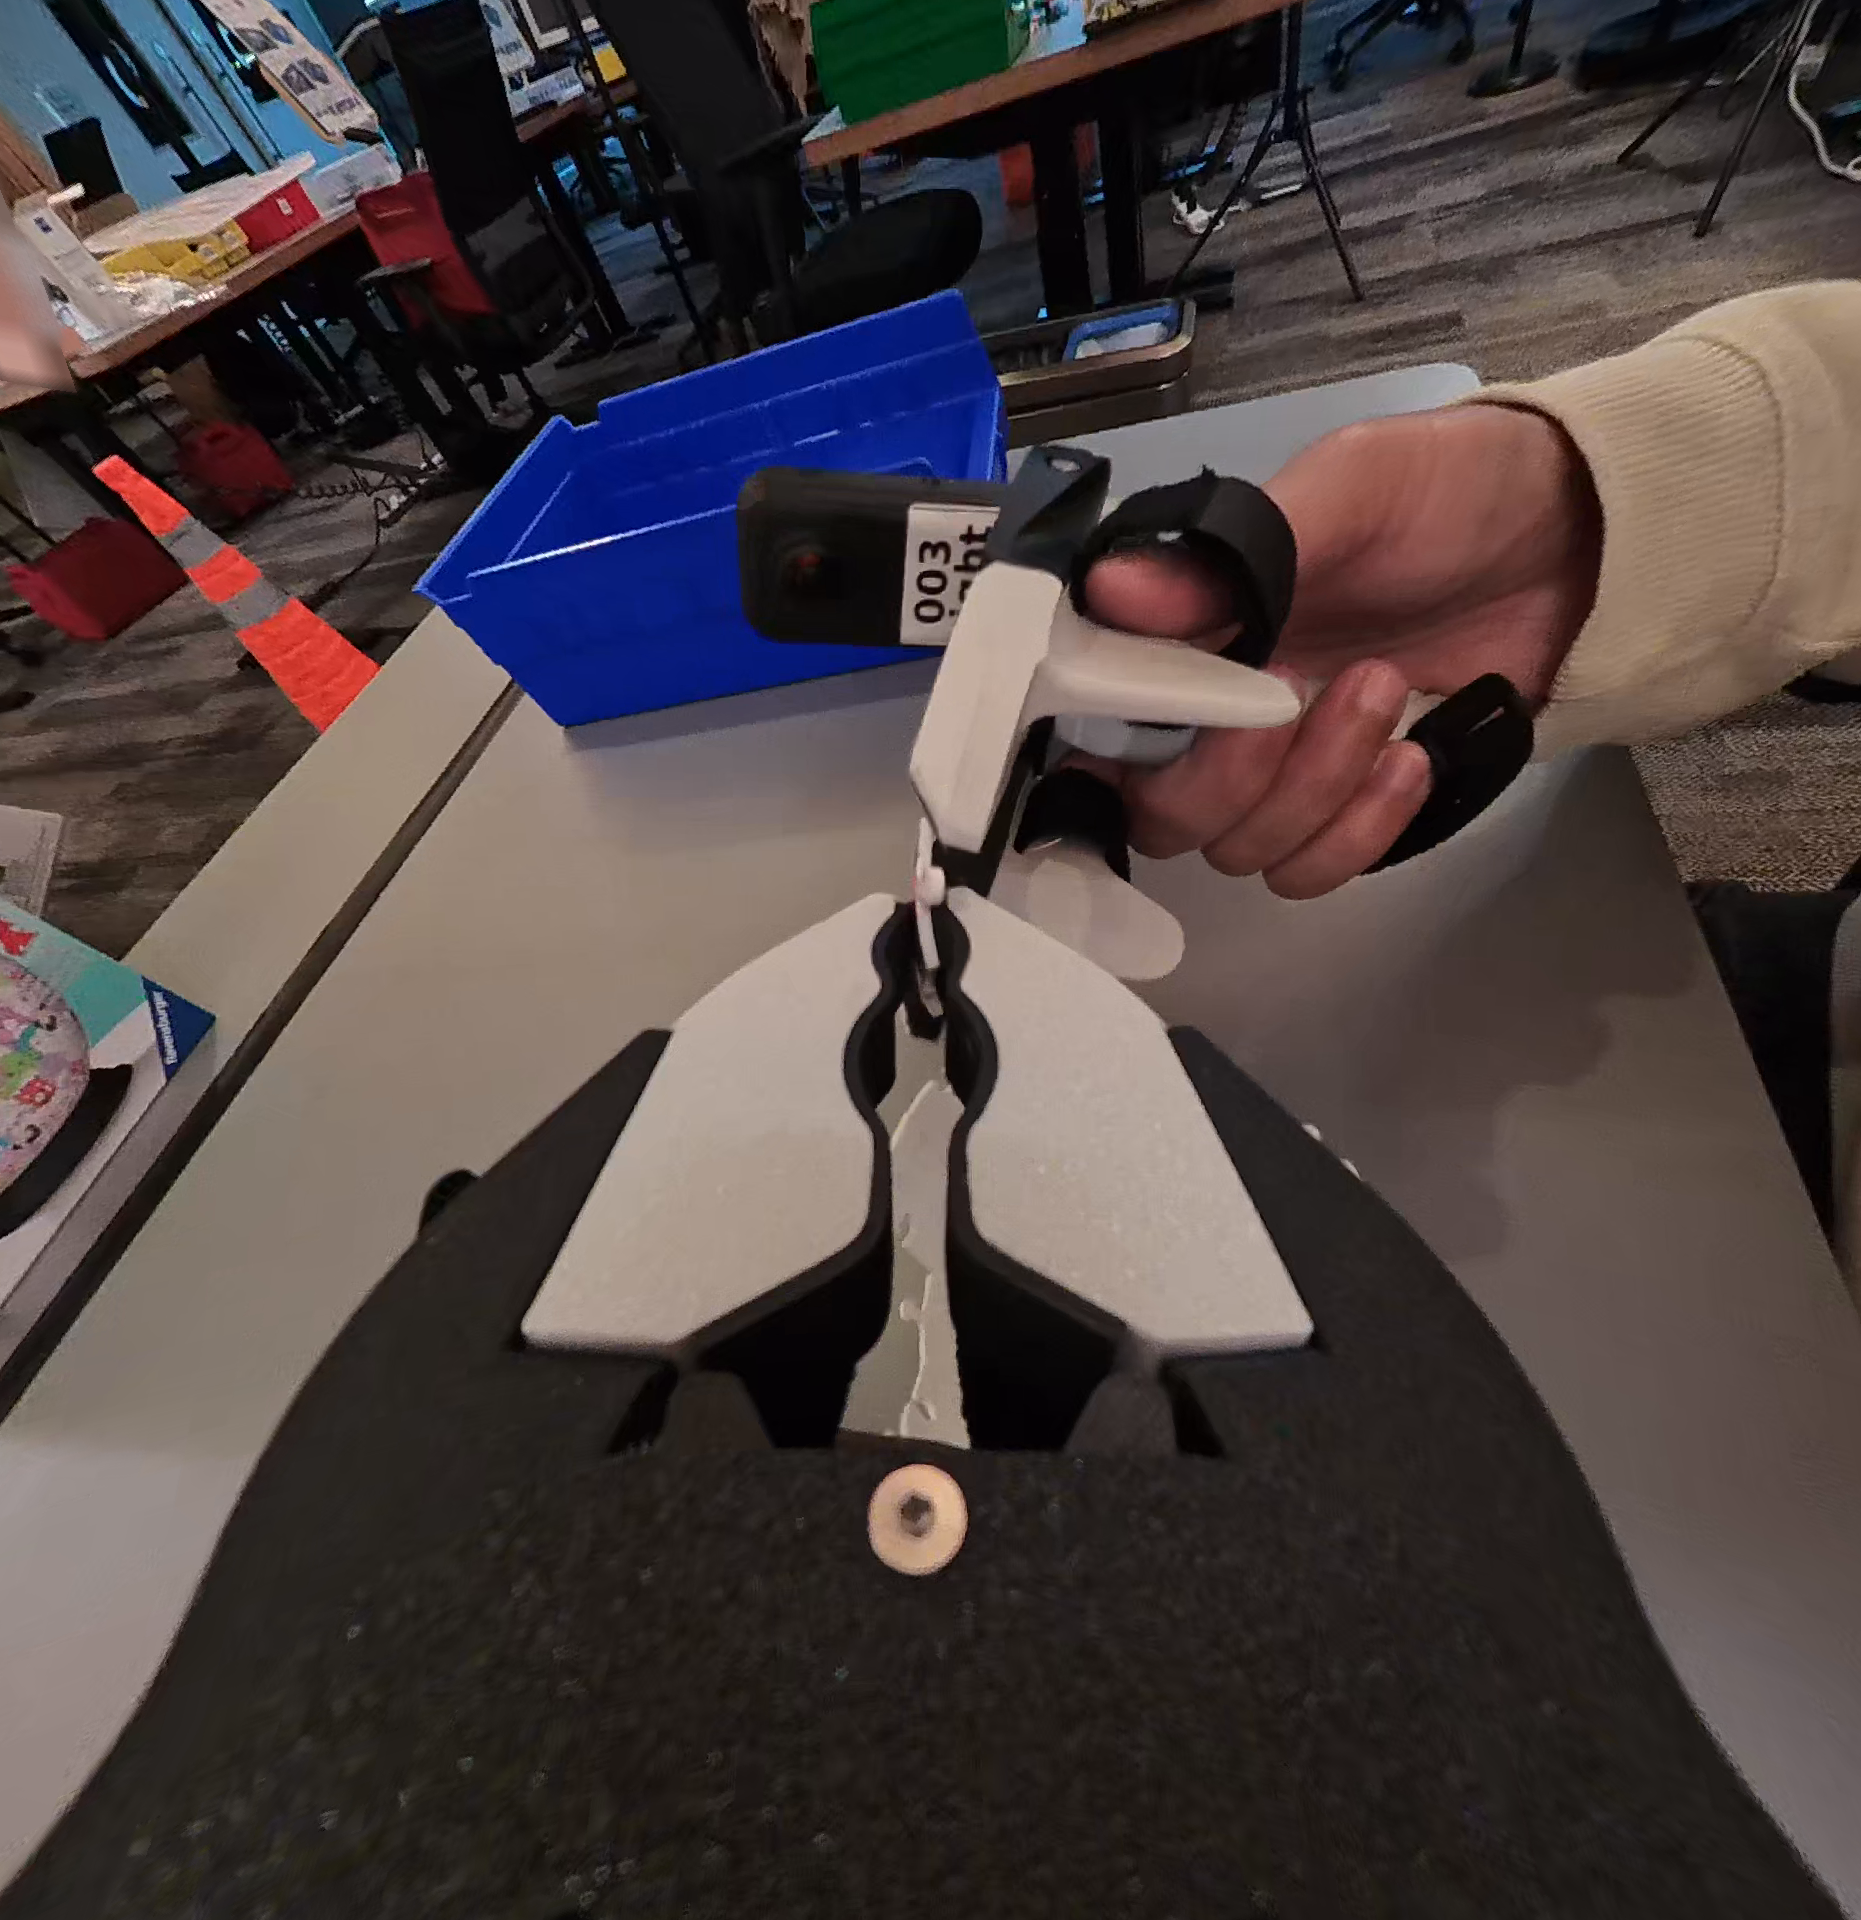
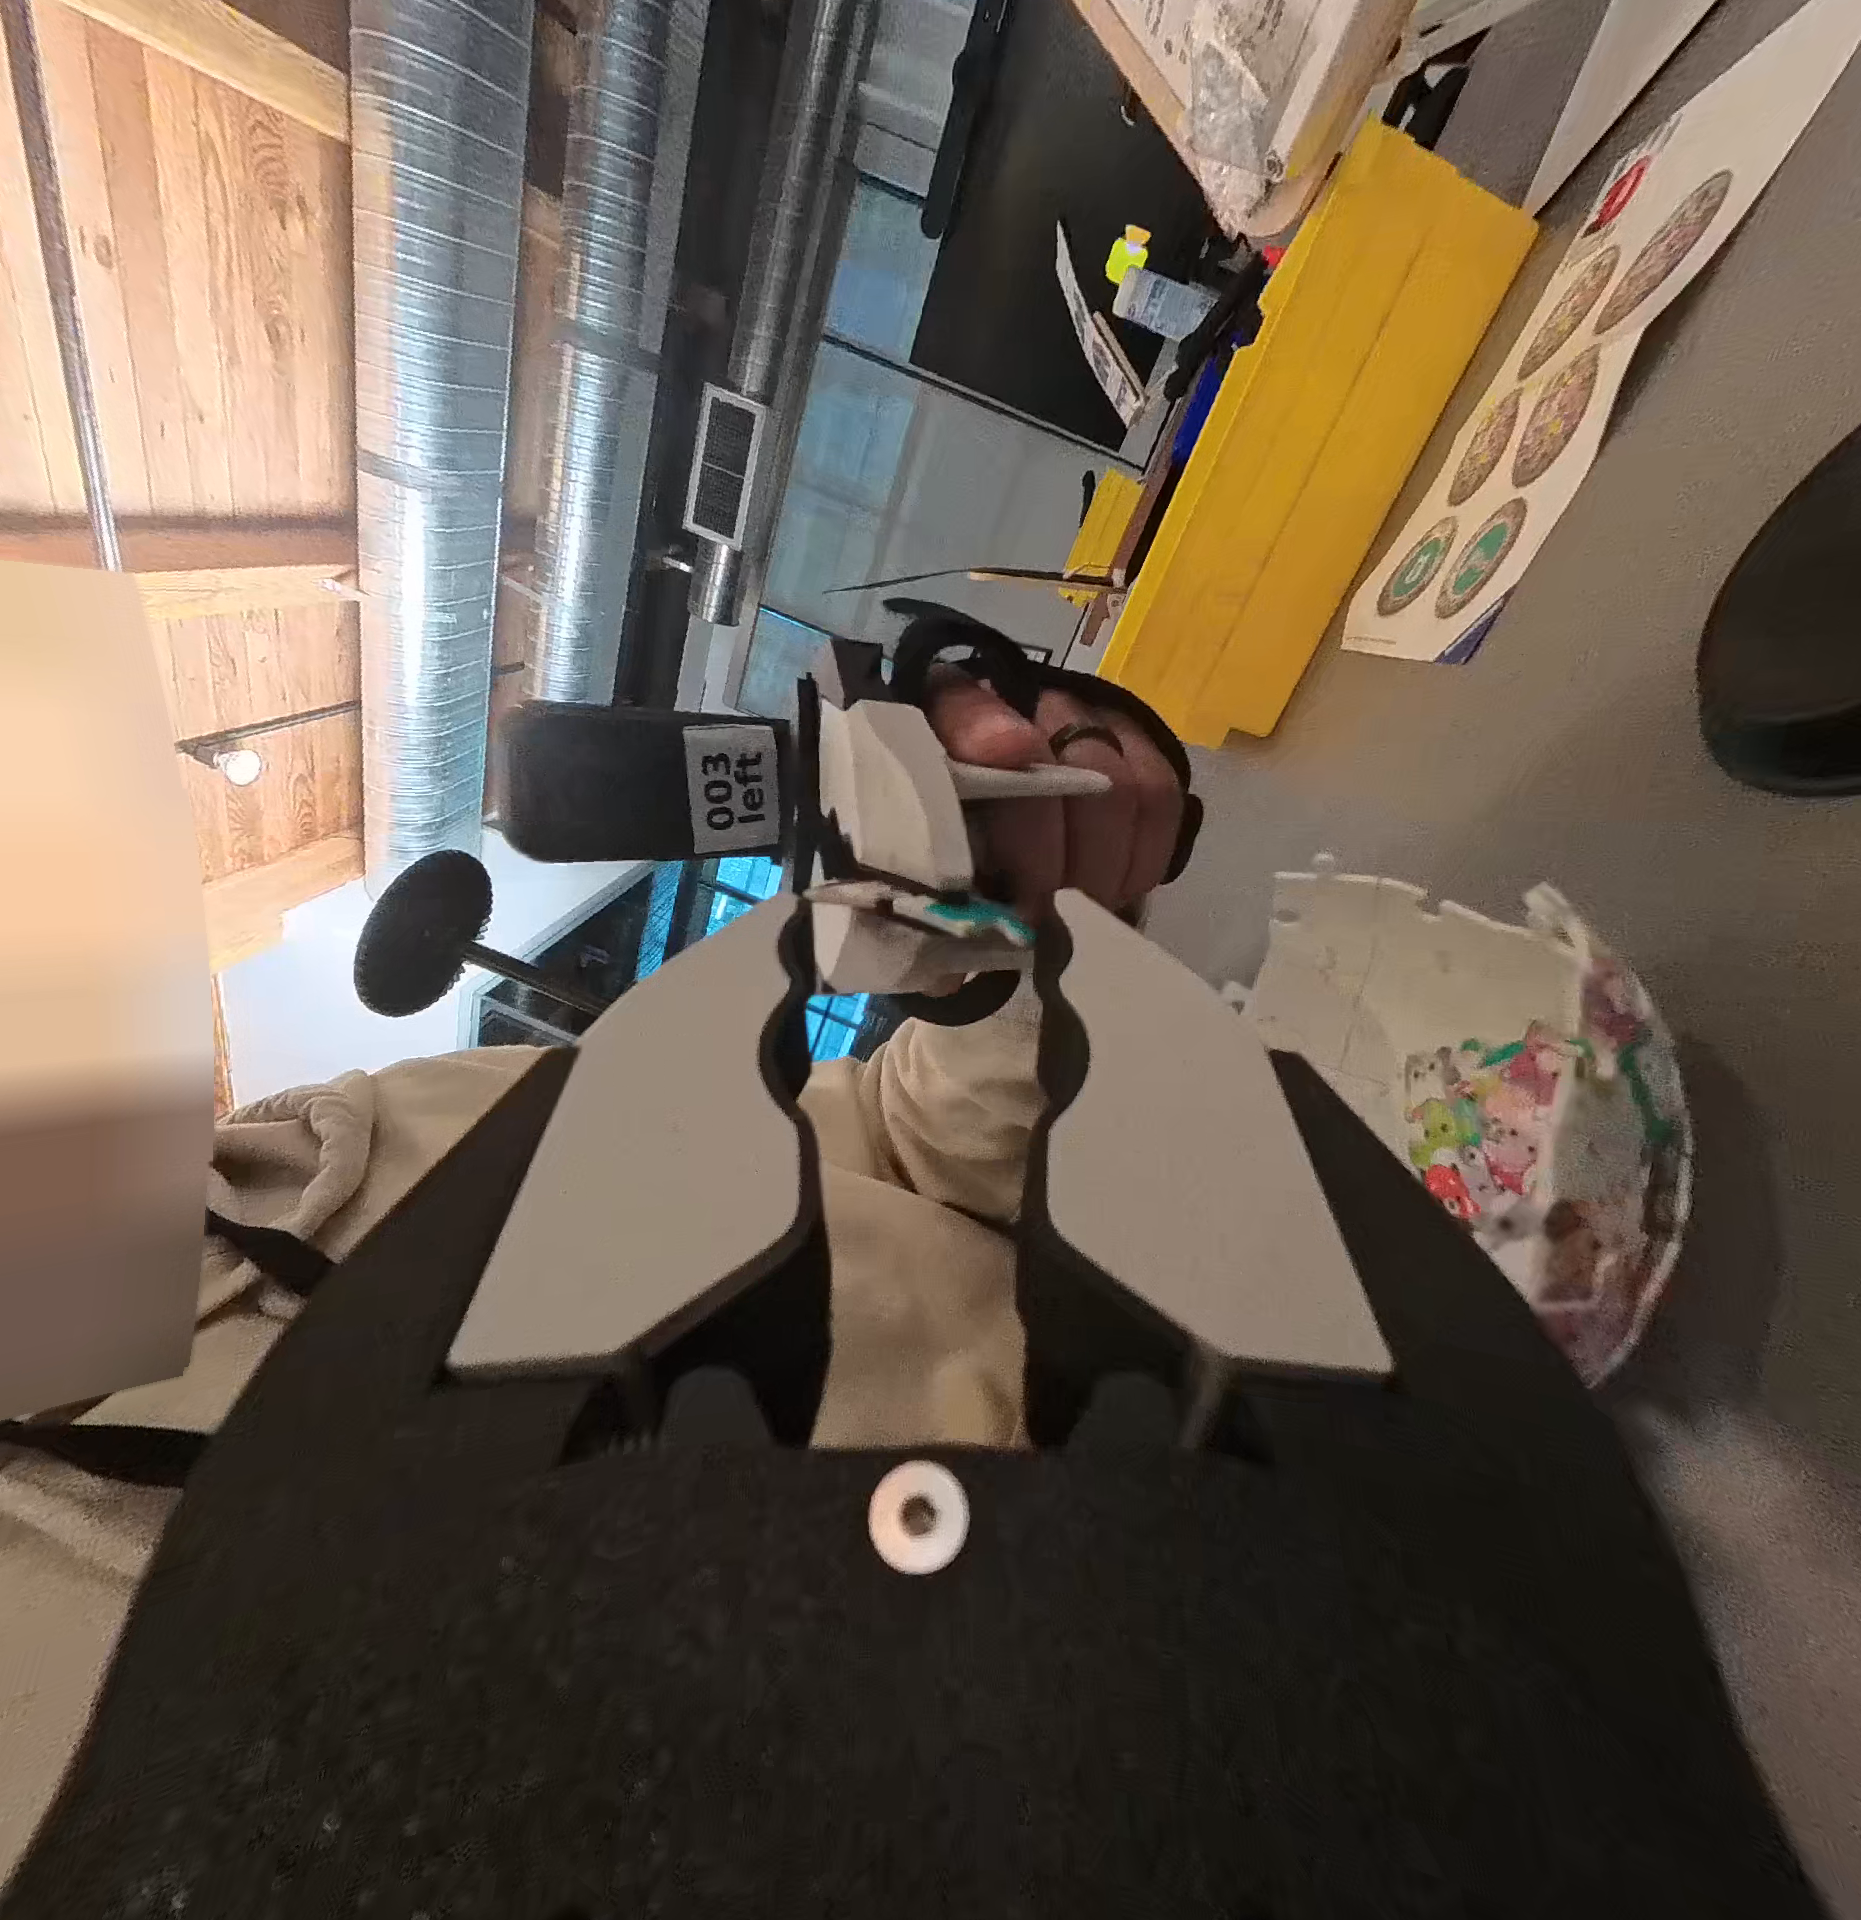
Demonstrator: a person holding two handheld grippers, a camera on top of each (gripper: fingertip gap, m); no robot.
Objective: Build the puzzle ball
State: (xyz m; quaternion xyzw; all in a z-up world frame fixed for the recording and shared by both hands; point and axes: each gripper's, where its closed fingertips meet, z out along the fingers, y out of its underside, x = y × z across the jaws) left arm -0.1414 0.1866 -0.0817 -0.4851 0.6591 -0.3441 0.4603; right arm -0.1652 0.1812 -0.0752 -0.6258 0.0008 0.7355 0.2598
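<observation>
**Left wrist view.**
- Left gripper (image 1: 921, 916): jaws drawn almost together, clamped on a thin puzzle piece (image 1: 932, 930). The piece shows edge-on, so its print cannot be made out.
- Pale shape in the slot lower down between the fingers; unclear what it is.
- Right gripper (image 1: 993, 914): held by a hand (image 1: 1404, 644) in a cream sleeve (image 1: 1715, 488), with its tips right at the piece. Jaw state hard to judge from here.
- White printed label (image 1: 947, 577) on its camera.
- Blue bin (image 1: 718, 540) on the grey table (image 1: 593, 852); inside hidden.
- Puzzle box (image 1: 64, 1060) bearing a brand mark, cut off at the left edge.

**Right wrist view (rolled sideways).**
- Right gripper's jaws stand apart, flanking the left gripper's tips and the teal-and-white piece pinched there.
- Another printed label (image 2: 734, 790) on the left camera.
- Puzzle ball (image 2: 1518, 1132): an unfinished shell on the table, partly hidden behind one finger.
- Yellow bin (image 2: 1321, 416) and a printed sheet (image 2: 1549, 343), both cut off.
</observation>
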